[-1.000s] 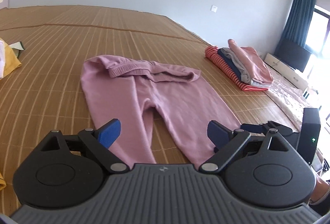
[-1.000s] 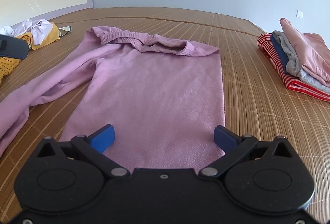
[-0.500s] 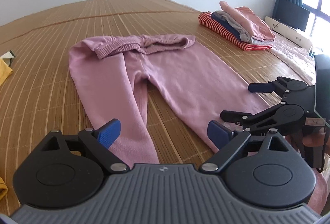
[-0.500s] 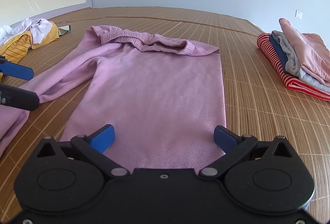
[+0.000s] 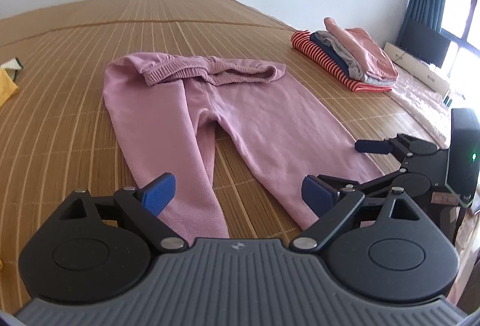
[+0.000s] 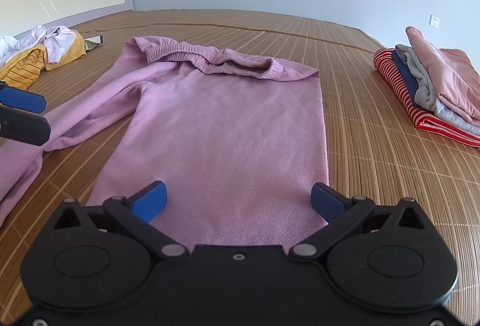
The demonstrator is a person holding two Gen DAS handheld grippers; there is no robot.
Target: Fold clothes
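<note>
Over the last second I've swung the left gripper (image 5: 237, 195) round to face the pink trousers (image 5: 210, 116), which lie flat on the bamboo mat (image 5: 60, 116), waistband far from me. Soft, light fleece; I'd pinch each leg at its hem. The right gripper (image 6: 238, 200) hovers over its hem. Both jaws spread, empty.

A soft mauve-pink fleece pair of trousers (image 6: 222, 128) lies on a golden-brown slatted bamboo mat (image 6: 375, 152). Right of the trousers, a folded stack (image 6: 432, 86) shows red-and-white stripes, navy, grey and salmon pink. Left of them, a heap (image 6: 39, 56) mixes mustard yellow, dark-striped yellow and white.
</note>
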